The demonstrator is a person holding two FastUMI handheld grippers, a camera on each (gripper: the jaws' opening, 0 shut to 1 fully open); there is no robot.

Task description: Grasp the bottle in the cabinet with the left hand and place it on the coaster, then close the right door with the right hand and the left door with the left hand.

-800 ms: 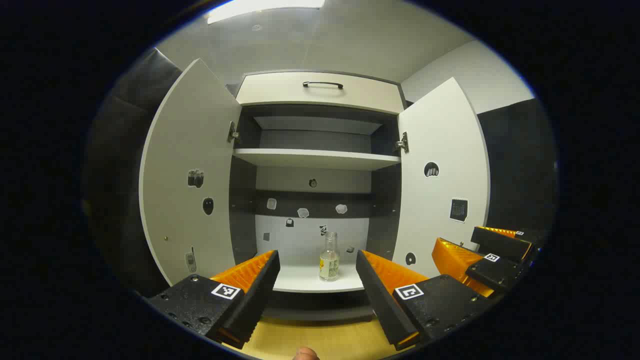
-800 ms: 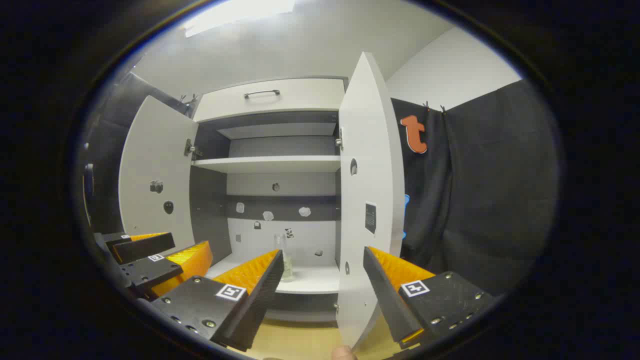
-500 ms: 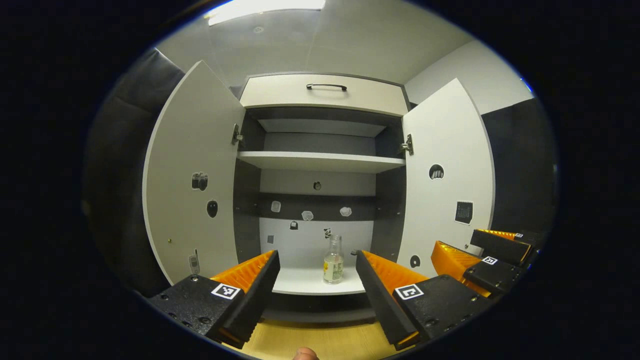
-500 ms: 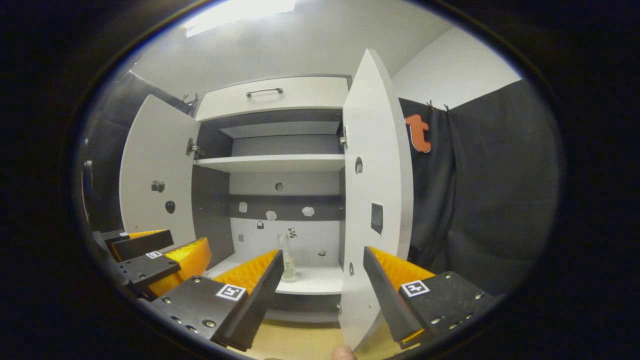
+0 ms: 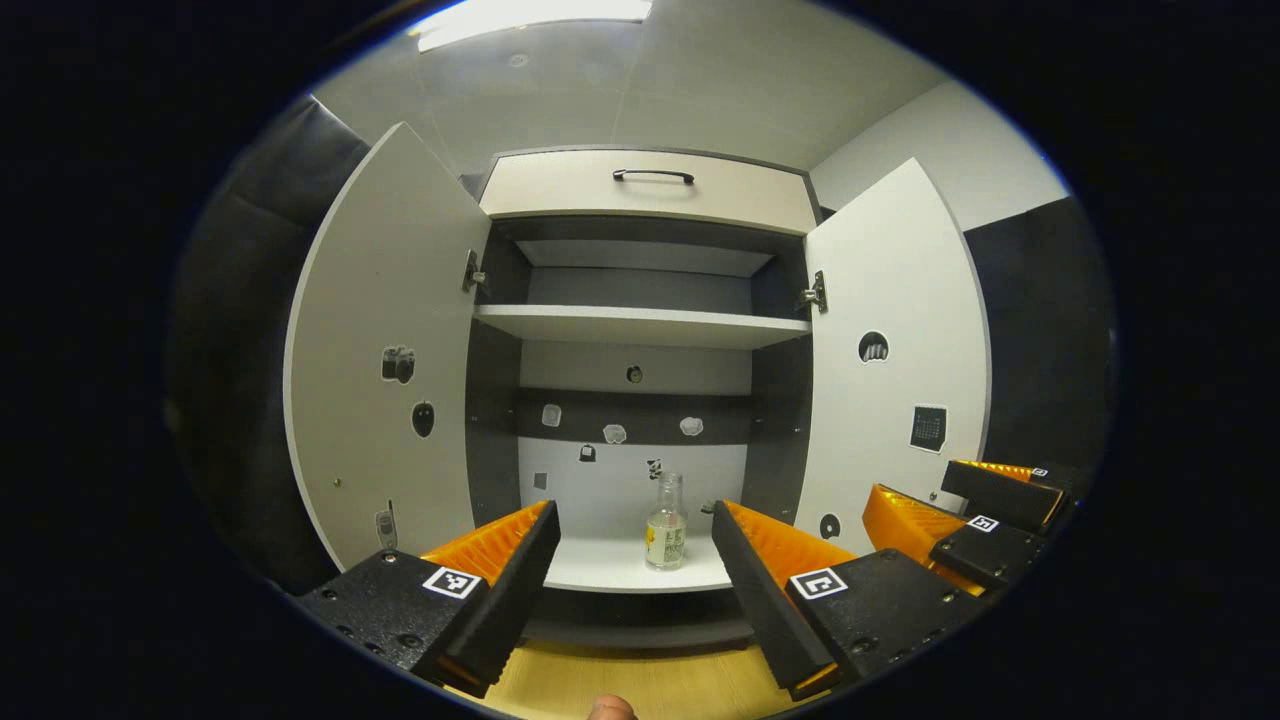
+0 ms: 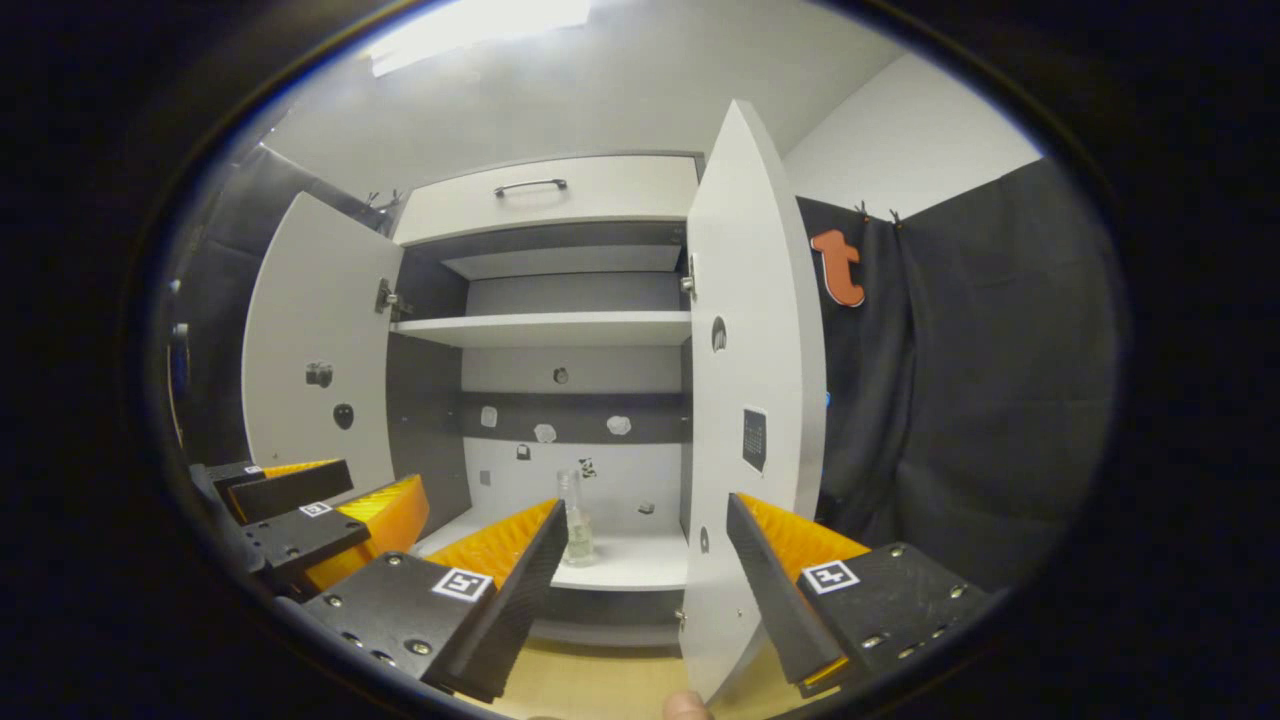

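A white cabinet [image 5: 640, 190] stands with two flat doors open, left door [image 5: 385, 350] and right door [image 5: 895, 350]. One clear glass bottle [image 5: 665, 522] stands upright on its bottom shelf. Left gripper [image 5: 635, 560] and right gripper [image 6: 645, 560] both spread wide, empty.

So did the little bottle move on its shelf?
No. The bottle stands upright at the same spot on the bottom shelf, below the same stickers.
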